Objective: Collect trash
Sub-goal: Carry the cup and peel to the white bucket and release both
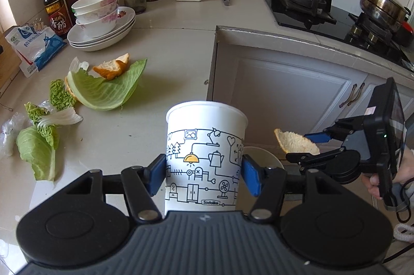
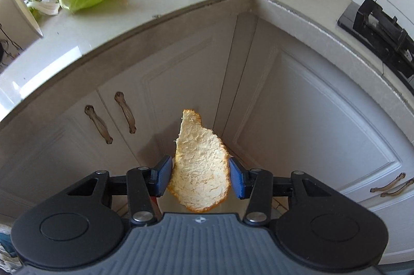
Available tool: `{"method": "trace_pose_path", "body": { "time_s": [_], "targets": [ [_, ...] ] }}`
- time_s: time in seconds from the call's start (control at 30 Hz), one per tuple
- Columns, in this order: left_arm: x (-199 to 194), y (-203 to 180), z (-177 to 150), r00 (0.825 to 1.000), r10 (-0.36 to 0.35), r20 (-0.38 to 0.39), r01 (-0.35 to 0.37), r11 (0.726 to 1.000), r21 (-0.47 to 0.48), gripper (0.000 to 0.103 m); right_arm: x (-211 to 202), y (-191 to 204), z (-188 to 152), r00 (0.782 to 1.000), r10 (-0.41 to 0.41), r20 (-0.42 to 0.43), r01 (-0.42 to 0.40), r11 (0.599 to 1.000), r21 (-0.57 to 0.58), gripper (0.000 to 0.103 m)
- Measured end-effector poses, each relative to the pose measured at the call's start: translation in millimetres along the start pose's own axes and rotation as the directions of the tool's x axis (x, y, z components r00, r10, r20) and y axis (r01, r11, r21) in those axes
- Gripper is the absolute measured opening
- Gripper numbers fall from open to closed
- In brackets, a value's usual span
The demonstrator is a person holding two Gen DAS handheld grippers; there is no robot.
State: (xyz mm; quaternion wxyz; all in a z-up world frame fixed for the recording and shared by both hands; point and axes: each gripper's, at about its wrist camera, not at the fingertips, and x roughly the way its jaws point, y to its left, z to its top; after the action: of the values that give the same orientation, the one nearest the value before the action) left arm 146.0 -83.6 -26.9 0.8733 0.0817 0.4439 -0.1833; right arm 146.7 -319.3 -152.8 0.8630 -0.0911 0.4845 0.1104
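Peel (image 2: 200,169) between right fingers (image 2: 163,178), lower edge behind gripper body

Pith-up orange peel (image 2: 200,169) clamped upright; cabbage leaves (image 1: 103,86) apparently on counter.

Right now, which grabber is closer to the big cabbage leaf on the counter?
Left. The left gripper, holding the paper cup, sits just past the cabbage leaf. The right gripper holds orange peel off the counter edge, farther away.

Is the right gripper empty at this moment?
No, the right gripper is shut on an orange peel, pith side facing the camera, held in front of the cabinet doors.
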Motion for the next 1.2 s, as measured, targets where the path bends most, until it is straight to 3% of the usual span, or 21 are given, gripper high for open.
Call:
{"method": "trace_pose_path", "body": {
  "time_s": [0.1,0.27,0.3,0.73,0.97,1.2],
  "targets": [
    [2.5,-1.1,0.3,1.0,0.006,-0.009,-0.006,1.0,-0.002,0.061,13.1,-4.1,-2.1,1.0,0.001,-0.019,0.0,1.0,0.019,0.056],
    [6.3,-3.3,1.7,1.0,0.013,-0.02,-0.013,1.0,-0.001,0.061,7.1,-9.9,1.0,0.999,-0.022,0.026,0.021,0.999,0.037,0.099],
    [7.7,-4.2,2.3,1.0,0.011,-0.021,-0.011,1.0,0.001,0.061,3.2,-11.7,1.6,0.999,-0.023,0.04,0.022,0.999,0.043,0.102],
    [50.6,-41.2,14.8,0.996,-0.076,-0.036,0.078,0.995,0.064,0.061,-54.5,-30.8,-7.0,0.99,-0.074,0.116,0.06,0.991,0.124,0.103],
    [105.7,-86.1,14.2,0.986,-0.146,-0.085,0.155,0.981,0.118,0.061,-90.4,-36.1,-27.0,0.981,-0.121,0.149,0.097,0.982,0.161,0.103],
    [161.6,-116.2,-1.3,0.974,-0.158,-0.161,0.179,0.976,0.127,0.061,-114.8,-41.5,-47.3,0.975,-0.166,0.149,0.135,0.971,0.199,0.103]
  ]
}}
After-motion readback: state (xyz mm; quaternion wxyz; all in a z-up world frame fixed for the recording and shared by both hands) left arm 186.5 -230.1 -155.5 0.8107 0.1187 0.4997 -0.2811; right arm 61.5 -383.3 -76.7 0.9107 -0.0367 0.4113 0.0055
